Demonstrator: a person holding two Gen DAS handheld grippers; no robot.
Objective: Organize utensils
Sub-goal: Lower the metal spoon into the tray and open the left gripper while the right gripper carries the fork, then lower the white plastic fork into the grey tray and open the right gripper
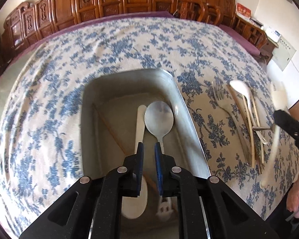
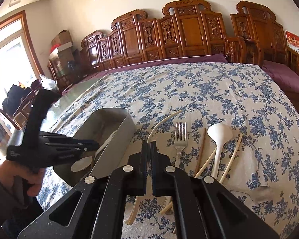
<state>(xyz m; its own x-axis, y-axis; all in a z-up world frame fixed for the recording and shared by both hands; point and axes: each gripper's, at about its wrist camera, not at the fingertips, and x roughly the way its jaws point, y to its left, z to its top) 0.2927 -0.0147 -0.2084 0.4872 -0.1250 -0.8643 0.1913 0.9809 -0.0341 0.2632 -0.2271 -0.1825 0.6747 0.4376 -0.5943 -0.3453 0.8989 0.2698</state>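
On the blue-floral-clothed desk [image 2: 219, 91], the grey metal rectangular tray [image 1: 189, 107] already holds a steel spoon [image 1: 159, 117] and a white spoon. A steel fork [image 2: 180, 139], white ladle [image 2: 219, 135] and chopsticks remain outside. The left tool [image 1: 149, 149] hovers slightly apart, empty; the right tool [image 2: 149, 147] is clamped on a cream chopstick [image 2: 161, 121].

Left claw [image 1: 149, 146] held low, pointing forward and down, fingers parted by narrow gap, nothing between them. Left hand [image 2: 32, 179] wrapped around its handle, dark sleeve at wrist. Right claw [image 2: 150, 145] level, pointing forward, fingers nearly together, thin pale chopstick [image 2: 157, 123] pinched at tips. Right hand [image 1: 298, 194] gripping handle at far right edge of left view. Two claws well apart, side by side.
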